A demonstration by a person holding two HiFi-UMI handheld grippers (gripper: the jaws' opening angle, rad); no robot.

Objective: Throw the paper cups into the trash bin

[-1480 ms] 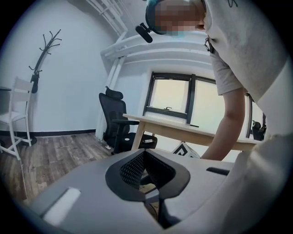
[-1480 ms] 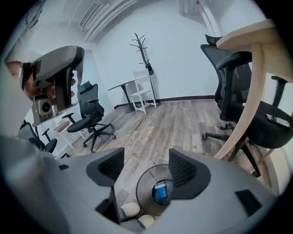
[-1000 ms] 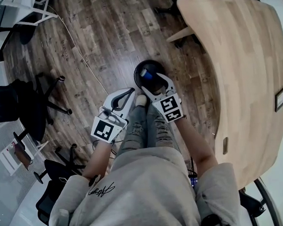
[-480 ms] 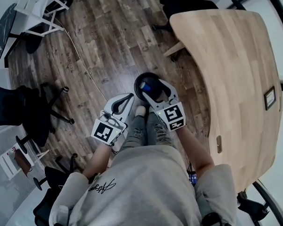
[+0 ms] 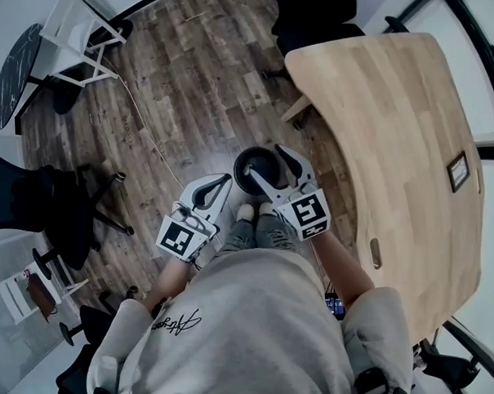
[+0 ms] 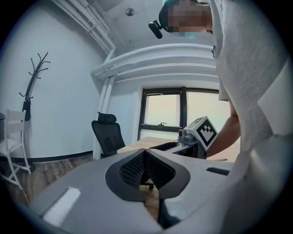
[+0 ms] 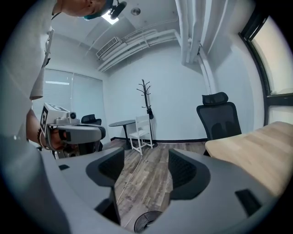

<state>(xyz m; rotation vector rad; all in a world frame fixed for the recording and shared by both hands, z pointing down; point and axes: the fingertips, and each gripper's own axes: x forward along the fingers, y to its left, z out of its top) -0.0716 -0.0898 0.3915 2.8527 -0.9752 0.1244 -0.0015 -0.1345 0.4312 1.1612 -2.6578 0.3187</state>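
The black round trash bin [image 5: 258,169] stands on the wood floor just ahead of the person's feet. My right gripper [image 5: 263,160] hovers over its rim, open, with nothing between its fingers. In the right gripper view the jaws [image 7: 145,167] stand wide apart and the bin's rim [image 7: 147,223] shows below them. My left gripper [image 5: 222,179] hangs left of the bin, shut and holding nothing; its ribbed pads [image 6: 137,167] meet in the left gripper view. No paper cup shows in any view; the bin's inside is dark.
A large light wooden table [image 5: 392,145] fills the right side, its edge close to the bin. Black office chairs [image 5: 35,201] stand at the left, and a white stool [image 5: 68,28] and a dark round table [image 5: 12,63] at the far left. A cable [image 5: 146,127] runs across the floor.
A blue cup sat between the right gripper's jaws over the bin earlier; now the jaws are empty and wider apart. The left gripper has stayed shut beside the bin.
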